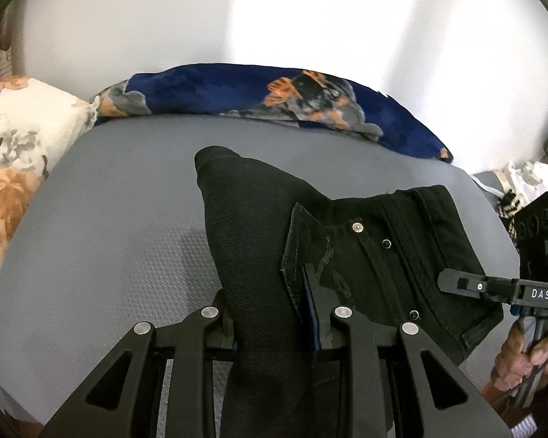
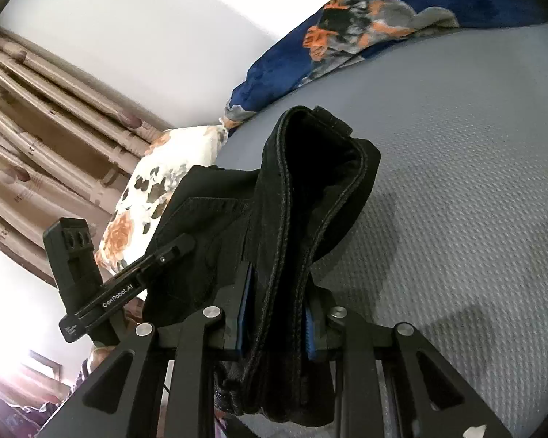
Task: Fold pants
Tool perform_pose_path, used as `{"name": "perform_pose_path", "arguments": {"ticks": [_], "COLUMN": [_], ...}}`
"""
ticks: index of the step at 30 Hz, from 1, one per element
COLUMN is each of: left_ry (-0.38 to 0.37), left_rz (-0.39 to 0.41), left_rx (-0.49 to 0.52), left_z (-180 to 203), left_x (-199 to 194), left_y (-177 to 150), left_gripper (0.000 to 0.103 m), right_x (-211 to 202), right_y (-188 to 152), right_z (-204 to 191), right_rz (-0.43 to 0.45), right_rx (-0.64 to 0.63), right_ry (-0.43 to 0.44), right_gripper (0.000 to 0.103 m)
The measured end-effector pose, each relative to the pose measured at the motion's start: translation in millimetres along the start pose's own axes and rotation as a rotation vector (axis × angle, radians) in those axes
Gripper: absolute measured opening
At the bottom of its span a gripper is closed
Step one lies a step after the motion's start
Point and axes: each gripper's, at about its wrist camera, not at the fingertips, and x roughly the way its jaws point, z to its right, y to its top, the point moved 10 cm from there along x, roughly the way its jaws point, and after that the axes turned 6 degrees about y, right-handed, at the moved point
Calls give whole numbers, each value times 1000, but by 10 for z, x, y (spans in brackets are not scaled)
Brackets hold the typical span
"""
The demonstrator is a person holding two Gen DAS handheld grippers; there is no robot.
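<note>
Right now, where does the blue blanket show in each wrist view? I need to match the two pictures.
Left wrist: the blue blanket lies across the upper middle, along the far edge of the grey mat, behind the pants.
Right wrist: the blue blanket sits top right, running diagonally above the mat.
Shared landmark: the floral pillow, at the blanket's end in both views.

Bed (image 1: 128, 219): grey, dimple-textured cover. At its far edge, a navy blanket (image 1: 219, 91) with orange and grey floral print, bunched against the white wall. At one end, touching the blanket, a cream pillow (image 1: 14, 138) with orange flowers.
</note>
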Motion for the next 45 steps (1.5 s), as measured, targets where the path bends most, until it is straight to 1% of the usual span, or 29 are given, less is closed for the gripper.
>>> {"name": "perform_pose_path", "arguments": {"ticks": [8, 17, 24, 32, 45], "left_ry": [36, 62, 74, 82, 101], "left_rz": [5, 11, 17, 32, 20], "left_rx": [-35, -40, -30, -24, -18], "left_z": [-361, -593, -647, -650, -661], "left_x": [127, 361, 571, 813, 1190], "left_y": [218, 527, 804, 1089, 1270], "left_gripper": [27, 27, 27, 27, 27], "right_x": [350, 618, 752, 808, 946], "right_y": [192, 491, 771, 1034, 1273], "right_z": [-86, -85, -1, 100, 322], "right_rz": [-23, -28, -19, 0, -1], "right_rx": [-16, -39, -45, -51, -41], "right_ry": [25, 35, 39, 36, 29], "right_gripper": [22, 22, 22, 22, 22]}}
